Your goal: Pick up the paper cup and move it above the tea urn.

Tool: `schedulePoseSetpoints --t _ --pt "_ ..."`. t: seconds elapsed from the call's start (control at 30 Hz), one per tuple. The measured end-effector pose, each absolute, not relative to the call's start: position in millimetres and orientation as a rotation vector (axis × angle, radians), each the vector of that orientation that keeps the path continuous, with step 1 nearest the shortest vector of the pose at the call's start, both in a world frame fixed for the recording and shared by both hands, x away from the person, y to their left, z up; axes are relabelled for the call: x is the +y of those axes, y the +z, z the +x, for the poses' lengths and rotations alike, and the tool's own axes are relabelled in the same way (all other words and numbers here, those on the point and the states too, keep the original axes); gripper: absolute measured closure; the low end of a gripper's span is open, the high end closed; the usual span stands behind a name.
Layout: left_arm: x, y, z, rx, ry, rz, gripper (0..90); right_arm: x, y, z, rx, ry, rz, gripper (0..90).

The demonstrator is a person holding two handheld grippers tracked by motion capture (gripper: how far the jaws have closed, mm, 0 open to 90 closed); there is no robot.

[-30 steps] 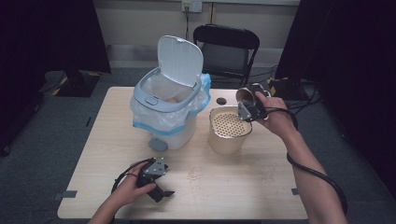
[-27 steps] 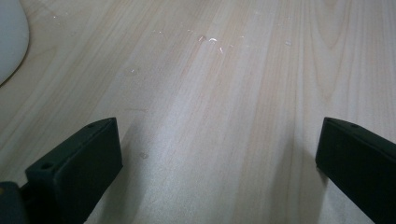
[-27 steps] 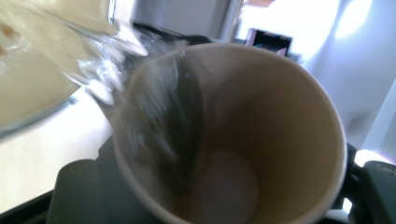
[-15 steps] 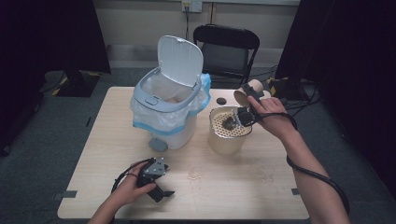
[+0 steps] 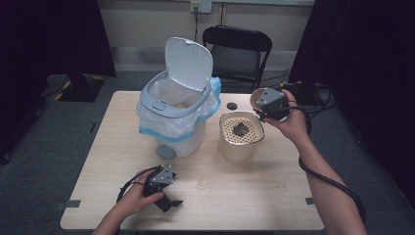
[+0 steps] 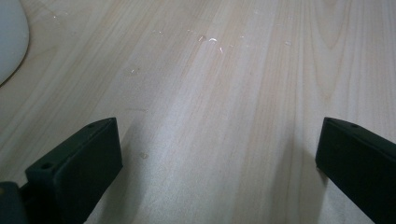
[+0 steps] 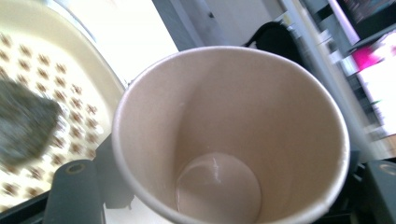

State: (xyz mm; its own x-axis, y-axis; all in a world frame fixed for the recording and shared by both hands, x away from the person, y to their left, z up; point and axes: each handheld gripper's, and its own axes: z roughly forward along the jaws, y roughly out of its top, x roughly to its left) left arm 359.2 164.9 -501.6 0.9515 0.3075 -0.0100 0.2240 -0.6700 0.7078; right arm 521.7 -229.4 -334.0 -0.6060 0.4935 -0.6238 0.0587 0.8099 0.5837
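We see the right gripper held in the air just beyond the far right edge of the strainer bucket, its jaws clamped on a paper cup. In the right gripper view the cup's mouth faces us and we look straight down its bare inside to the bottom; one black jaw stands on each side of its wall. In the high view the cup's rim peeks out to the left of the gripper body. On the perforated insert of the strainer bucket lies a dark wet lump, near its middle.

The left gripper rests low on the wooden table, well in front of the strainer bucket and to its left, with its jaws spread wide and nothing between them. A white pedal bin, lid up and lined with a bag, stands just left of the strainer bucket.
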Motion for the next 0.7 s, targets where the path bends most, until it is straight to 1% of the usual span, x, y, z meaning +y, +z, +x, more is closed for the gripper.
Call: schedulePoseSetpoints --t 0.23,0.7 --pt "164.7 -501.7 359.2 0.371 0.141 2.326 0.0 -243.1 -328.2 526.4 2.182 0.934 0.671 25.4" --pt "164.6 -501.8 359.4 0.369 0.142 2.324 0.0 -253.8 -329.0 527.6 2.180 1.020 0.794 25.3"
